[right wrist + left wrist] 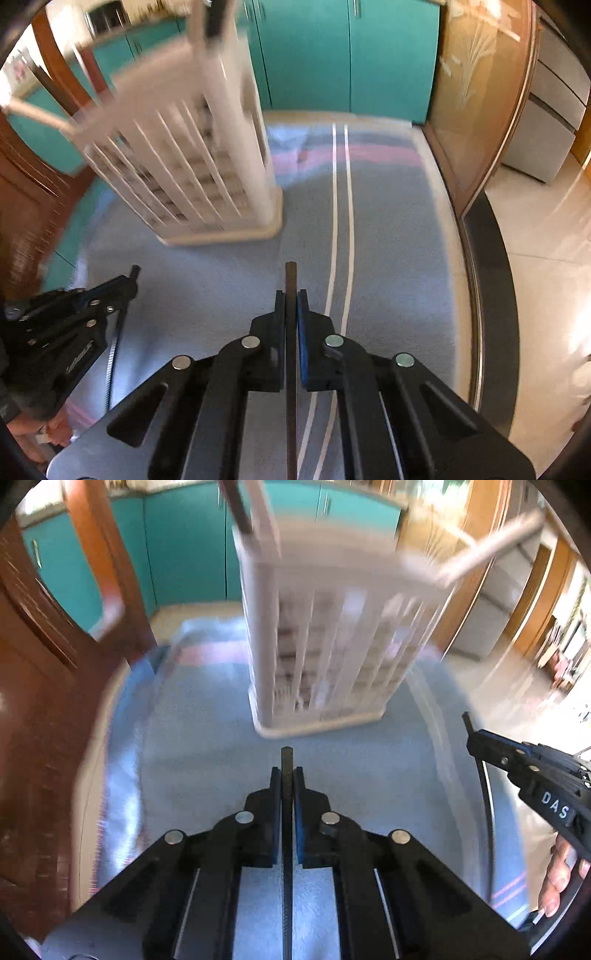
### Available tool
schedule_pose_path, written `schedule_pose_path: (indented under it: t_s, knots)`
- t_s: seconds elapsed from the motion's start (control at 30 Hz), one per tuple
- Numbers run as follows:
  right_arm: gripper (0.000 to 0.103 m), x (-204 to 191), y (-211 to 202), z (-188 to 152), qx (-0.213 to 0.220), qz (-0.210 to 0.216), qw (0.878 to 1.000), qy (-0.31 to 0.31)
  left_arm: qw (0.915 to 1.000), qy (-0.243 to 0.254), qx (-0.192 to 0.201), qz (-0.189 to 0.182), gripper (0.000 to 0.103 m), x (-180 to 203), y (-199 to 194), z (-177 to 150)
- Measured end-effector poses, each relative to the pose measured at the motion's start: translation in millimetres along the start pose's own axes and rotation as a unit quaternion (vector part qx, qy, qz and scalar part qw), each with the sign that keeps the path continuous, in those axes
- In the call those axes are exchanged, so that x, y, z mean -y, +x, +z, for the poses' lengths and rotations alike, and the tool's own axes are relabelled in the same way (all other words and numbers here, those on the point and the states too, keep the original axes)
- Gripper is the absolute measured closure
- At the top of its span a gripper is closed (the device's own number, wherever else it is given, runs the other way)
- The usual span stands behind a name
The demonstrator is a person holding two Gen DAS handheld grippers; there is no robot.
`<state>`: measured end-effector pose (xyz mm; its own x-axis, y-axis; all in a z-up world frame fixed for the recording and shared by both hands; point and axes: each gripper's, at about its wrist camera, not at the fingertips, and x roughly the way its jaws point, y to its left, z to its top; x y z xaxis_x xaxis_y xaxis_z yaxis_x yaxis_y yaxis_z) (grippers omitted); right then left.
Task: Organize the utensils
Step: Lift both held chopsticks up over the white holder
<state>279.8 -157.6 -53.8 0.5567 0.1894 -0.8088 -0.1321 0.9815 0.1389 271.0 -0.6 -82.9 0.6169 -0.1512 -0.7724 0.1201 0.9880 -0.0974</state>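
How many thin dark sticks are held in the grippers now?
2: one dark stick clamped in the left gripper, another stick clamped in the right gripper. More may stand hidden in the white rack.

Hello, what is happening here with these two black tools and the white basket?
A person holds a gripper in each hand over a blue cloth on a table. The left gripper is shut on a thin dark stick, seemingly a chopstick. The right gripper is shut on a similar stick. A white slatted utensil holder stands on the cloth ahead of both and already has some utensils poking out of it. Neither held stick is in the holder yet.
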Motion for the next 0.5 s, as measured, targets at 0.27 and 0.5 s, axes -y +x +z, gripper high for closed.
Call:
schedule_pose_path:
  t_s: [0.27, 0.5]
  knots:
    - [0.096, 8.9, -129.8, 9.8, 0.136, 0.071, 0.988, 0.004, 0.988, -0.003, 0.151, -0.033, 0.096, -8.1, -138.7, 26.7]
    - [0.096, 2.0, -205.6, 41.4, 0.247, 0.094, 0.964, 0.016, 0.9449, -0.036, 0.322, -0.046, 0.096, -16.0, -236.4, 74.3]
